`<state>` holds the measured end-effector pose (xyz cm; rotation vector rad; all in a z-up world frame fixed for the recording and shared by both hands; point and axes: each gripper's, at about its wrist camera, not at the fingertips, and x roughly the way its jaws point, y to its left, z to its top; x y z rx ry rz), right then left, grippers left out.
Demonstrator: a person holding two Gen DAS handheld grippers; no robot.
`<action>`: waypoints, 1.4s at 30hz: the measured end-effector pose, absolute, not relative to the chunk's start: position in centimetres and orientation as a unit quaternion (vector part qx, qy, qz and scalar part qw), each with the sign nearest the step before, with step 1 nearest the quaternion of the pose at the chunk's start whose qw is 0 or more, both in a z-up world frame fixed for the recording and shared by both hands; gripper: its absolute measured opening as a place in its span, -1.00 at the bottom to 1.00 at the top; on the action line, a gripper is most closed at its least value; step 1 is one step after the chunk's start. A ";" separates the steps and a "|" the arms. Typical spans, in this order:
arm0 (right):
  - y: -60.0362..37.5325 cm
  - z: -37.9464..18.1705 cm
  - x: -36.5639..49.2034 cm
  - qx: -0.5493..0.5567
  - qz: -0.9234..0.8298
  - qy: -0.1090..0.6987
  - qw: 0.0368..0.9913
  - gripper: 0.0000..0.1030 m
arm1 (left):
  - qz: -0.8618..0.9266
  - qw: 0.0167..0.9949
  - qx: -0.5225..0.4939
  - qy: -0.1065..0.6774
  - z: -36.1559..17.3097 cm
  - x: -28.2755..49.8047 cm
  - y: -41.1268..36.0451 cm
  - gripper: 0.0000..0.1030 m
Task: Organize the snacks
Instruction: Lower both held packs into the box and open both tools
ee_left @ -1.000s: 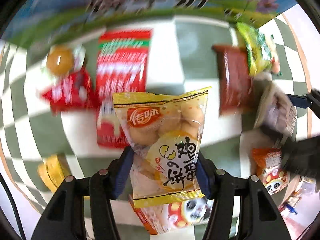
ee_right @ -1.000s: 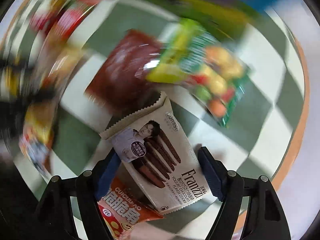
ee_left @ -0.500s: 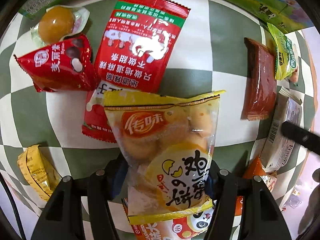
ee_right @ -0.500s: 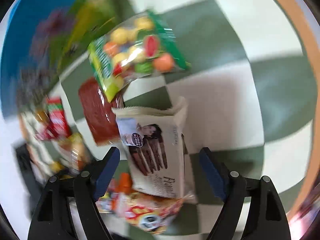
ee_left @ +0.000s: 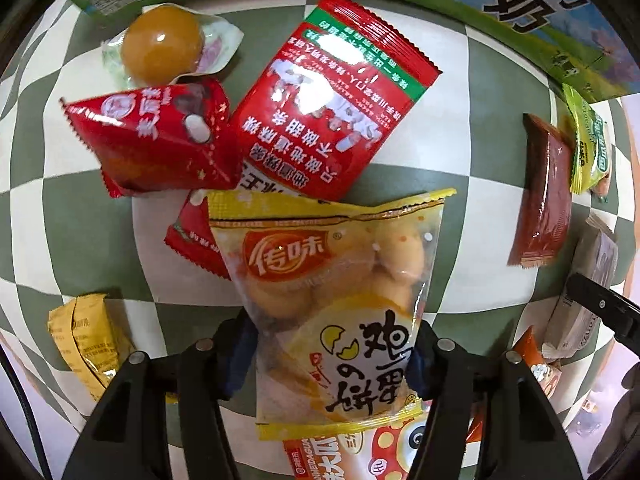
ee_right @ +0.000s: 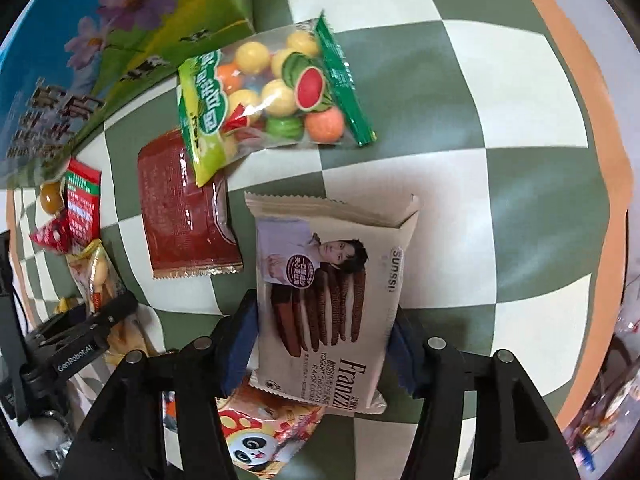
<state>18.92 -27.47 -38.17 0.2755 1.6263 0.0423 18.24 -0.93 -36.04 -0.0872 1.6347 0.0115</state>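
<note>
Two grippers are reaching forward low over the checkered worktop [ee_right: 500, 92], each looking down along its fingers. Left gripper [ee_left: 332, 350] is holding its jaws clamped on the lower half of the yellow egg-biscuit bag [ee_left: 332, 292], whose top is overlapping the large red packet [ee_left: 332, 96]. Right gripper [ee_right: 322, 338] is holding its jaws pressed against both long edges of the beige cookie pack [ee_right: 332, 304], above the panda packet [ee_right: 256, 436].

Against the frame half a second ago, the left view is sitting closer to the red packets, and the biscuit bag is staying in the same place between the jaws. The right view is no longer tilted or blurred; the cookie pack is now lying straight between the jaws.

The small red pouch [ee_left: 156, 140] is touching the large red packet. The fruit-candy bag [ee_right: 272, 96] is overlapping the dark red bar [ee_right: 184, 208], just beside the cookie pack.
</note>
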 end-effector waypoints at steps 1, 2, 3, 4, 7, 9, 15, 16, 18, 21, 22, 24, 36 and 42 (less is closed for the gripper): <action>-27.6 -38.2 19.1 0.126 0.016 0.724 0.677 0.33 | 0.005 0.683 -0.032 0.730 -36.1 18.2 -1.2 0.16; -27.8 -38.1 19.3 0.132 0.013 0.725 0.675 0.36 | 0.005 0.682 -0.028 0.730 -36.0 18.8 -1.5 0.16; -27.7 -38.2 19.3 0.137 0.012 0.726 0.673 0.42 | 0.006 0.682 -0.027 0.731 -36.0 19.5 -1.5 0.16; -27.7 -38.5 19.1 0.139 0.011 0.728 0.671 0.46 | 0.008 0.681 -0.028 0.731 -36.0 19.5 -1.6 0.16; -26.8 -39.6 18.8 0.122 0.008 0.729 0.674 0.45 | 0.009 0.685 -0.029 0.727 -35.7 20.0 -2.1 0.09; -25.9 -39.7 18.3 0.104 -0.002 0.723 0.683 0.20 | 0.010 0.690 -0.026 0.723 -35.1 21.7 -2.0 -0.03; -24.6 -36.9 16.8 0.135 0.017 0.703 0.698 0.10 | -0.016 0.703 -0.038 0.710 -31.7 21.3 -1.2 -0.09; -24.4 -35.8 16.7 0.143 0.027 0.698 0.701 0.10 | -0.024 0.707 -0.039 0.706 -30.7 21.2 -1.3 -0.09; -23.8 -33.5 16.8 0.156 0.047 0.686 0.709 0.10 | -0.040 0.718 -0.038 0.694 -28.3 21.2 -1.4 -0.09; -22.8 -29.3 17.5 0.173 0.084 0.663 0.724 0.10 | -0.061 0.737 -0.053 0.671 -24.1 22.1 -1.1 -0.09; -22.3 -28.0 18.0 0.176 0.095 0.655 0.728 0.10 | -0.068 0.743 -0.061 0.663 -22.5 22.6 -0.9 -0.09; -21.5 -24.8 19.1 0.182 0.120 0.635 0.741 0.10 | -0.079 0.756 -0.080 0.645 -19.7 23.8 -0.3 -0.09; -18.4 -13.6 31.7 0.130 0.169 0.549 0.808 0.10 | -0.062 0.802 -0.095 0.587 -12.0 37.9 4.5 -0.09; -16.3 -17.5 36.7 0.088 0.148 0.579 0.797 0.10 | -0.031 0.778 -0.072 0.623 -16.6 42.0 6.6 -0.09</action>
